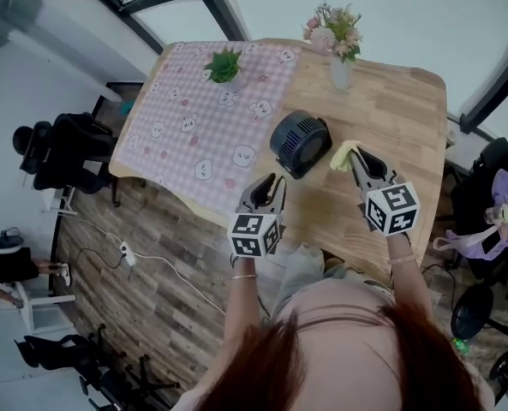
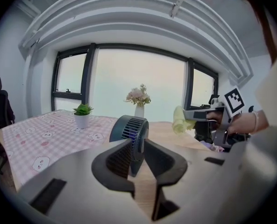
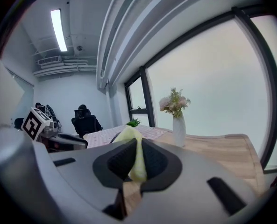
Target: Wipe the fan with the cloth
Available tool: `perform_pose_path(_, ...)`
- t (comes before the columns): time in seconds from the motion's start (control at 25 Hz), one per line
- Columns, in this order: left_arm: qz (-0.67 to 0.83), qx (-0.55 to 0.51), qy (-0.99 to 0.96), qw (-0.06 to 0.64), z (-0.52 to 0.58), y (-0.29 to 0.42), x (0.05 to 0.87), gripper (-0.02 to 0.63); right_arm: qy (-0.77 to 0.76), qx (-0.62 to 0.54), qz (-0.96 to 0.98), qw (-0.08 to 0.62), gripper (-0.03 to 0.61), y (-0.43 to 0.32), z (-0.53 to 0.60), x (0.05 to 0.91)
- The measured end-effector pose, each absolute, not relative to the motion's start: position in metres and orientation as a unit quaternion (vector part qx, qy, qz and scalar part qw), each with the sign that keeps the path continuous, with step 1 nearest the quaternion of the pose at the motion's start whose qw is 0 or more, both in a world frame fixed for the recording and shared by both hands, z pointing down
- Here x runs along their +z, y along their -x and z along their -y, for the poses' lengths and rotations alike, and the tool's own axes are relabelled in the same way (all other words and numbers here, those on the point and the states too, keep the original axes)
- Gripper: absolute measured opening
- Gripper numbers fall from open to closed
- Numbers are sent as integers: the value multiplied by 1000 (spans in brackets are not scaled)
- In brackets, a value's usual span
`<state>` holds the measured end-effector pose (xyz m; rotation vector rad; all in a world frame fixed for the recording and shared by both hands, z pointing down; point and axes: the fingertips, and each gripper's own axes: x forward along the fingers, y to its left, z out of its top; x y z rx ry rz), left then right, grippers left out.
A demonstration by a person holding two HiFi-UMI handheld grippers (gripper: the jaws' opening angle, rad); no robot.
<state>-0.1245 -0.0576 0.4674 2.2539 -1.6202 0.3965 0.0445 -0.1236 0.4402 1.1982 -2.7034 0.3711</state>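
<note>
The big wooden table holds everything. A pink checked tablecloth with little animal faces on it covers the side that is on the left in the head view. The rest of the table is bare wood. Two things on the table hold something. A white vase stands on the bare wood at the far edge, and it holds a bunch of pink and white flowers. A small white pot stands on the tablecloth near the far edge, and it holds a little green plant. The round dark fan stands on the bare wood, just beside the edge of the tablecloth and nearer to the person than the vase. The left tongs point at the fan from close by. Their two jaws are a little way apart. The fan shows in the gap between them, and bare wood shows between the fan and one jaw. The jaws hold nothing. The right tongs are up off the table, just to the right of the fan. Their jaws are squeezed tight on a soft yellow cloth. The cloth sticks out past the tips and hangs near the fan's side.
</note>
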Motion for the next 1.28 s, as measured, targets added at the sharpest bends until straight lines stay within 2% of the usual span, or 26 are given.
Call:
perform_pose_path(0.48, 631, 84, -763, 117, 31, 98, 413, 28, -378, 71, 921, 57, 28, -72, 87, 398)
perform_pose_path(0.84, 663, 54, -743, 69, 6, 77, 369, 15, -356, 36, 933, 34, 28, -84, 60, 360)
perform_pose_path(1.28, 663, 20, -746, 52, -31, 49, 335, 12, -354, 27, 935, 7, 28, -103, 25, 337)
